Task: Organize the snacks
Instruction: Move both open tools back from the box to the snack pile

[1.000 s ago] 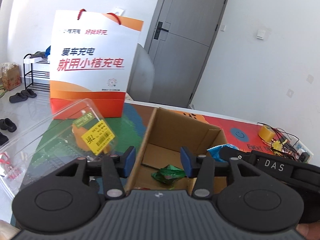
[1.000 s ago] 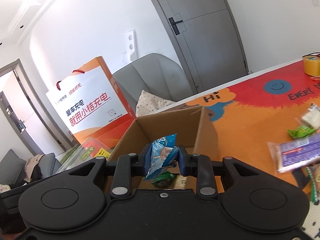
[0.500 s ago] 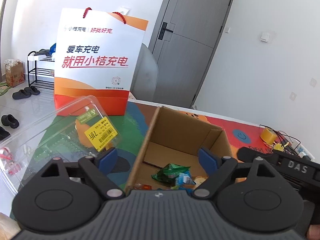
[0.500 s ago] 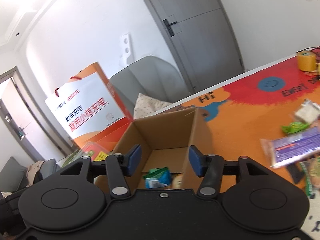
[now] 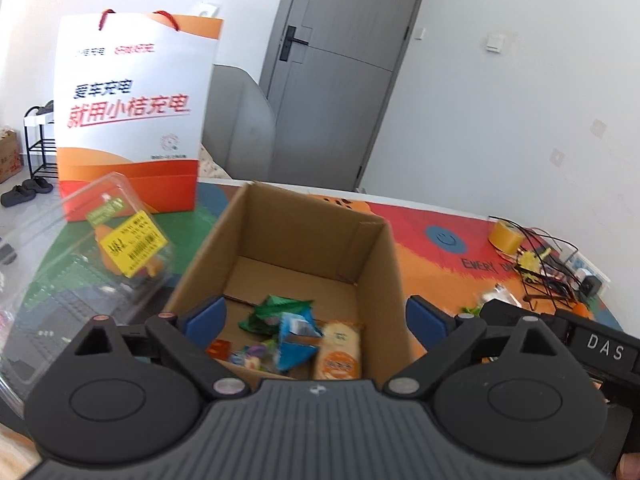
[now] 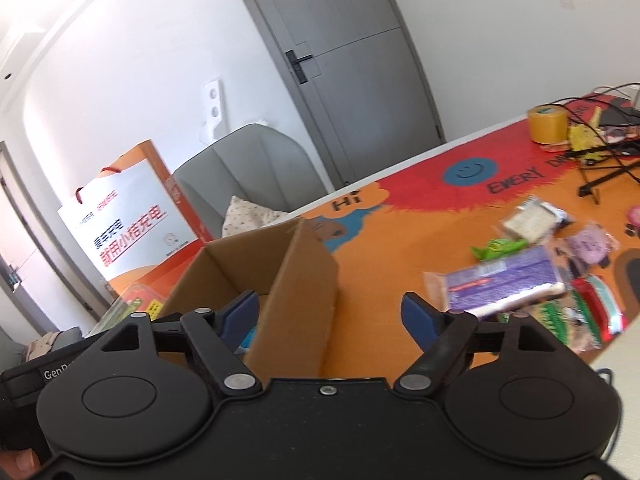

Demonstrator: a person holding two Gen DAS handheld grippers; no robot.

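Small snacks in bright wrappers, a green packet (image 5: pixel 276 308), a blue one (image 5: pixel 294 344) and an orange-labelled biscuit pack (image 5: pixel 338 350) among them, lie heaped on the floor of an open cardboard box (image 5: pixel 280 220). More snacks wait loose to the box's right: a long purple pack (image 6: pixel 504 284), a green sweet (image 6: pixel 498 247), a pale wafer (image 6: pixel 528 222) and a red-and-green pack (image 6: pixel 596 308). All sit on a table mat (image 6: pixel 400 248) printed in orange, red and blue with a smiley and "Hi". A white-and-orange paper bag (image 5: pixel 128 120) stands behind the box, a clear plastic tray (image 5: pixel 80 264) with a yellow label lies to its left, and a tape roll (image 6: pixel 547 125) rests near cables at the far edge. Behind are white walls, a grey door (image 5: pixel 340 68) and a grey chair (image 5: pixel 240 120). The left gripper (image 5: pixel 316 316) hangs over the box's near edge, jaws opening with nothing pinched; the heap shows below and between its fingers. The right gripper (image 6: pixel 332 312) straddles the box's right wall, jaws also opening on nothing, the loose snacks just right of it
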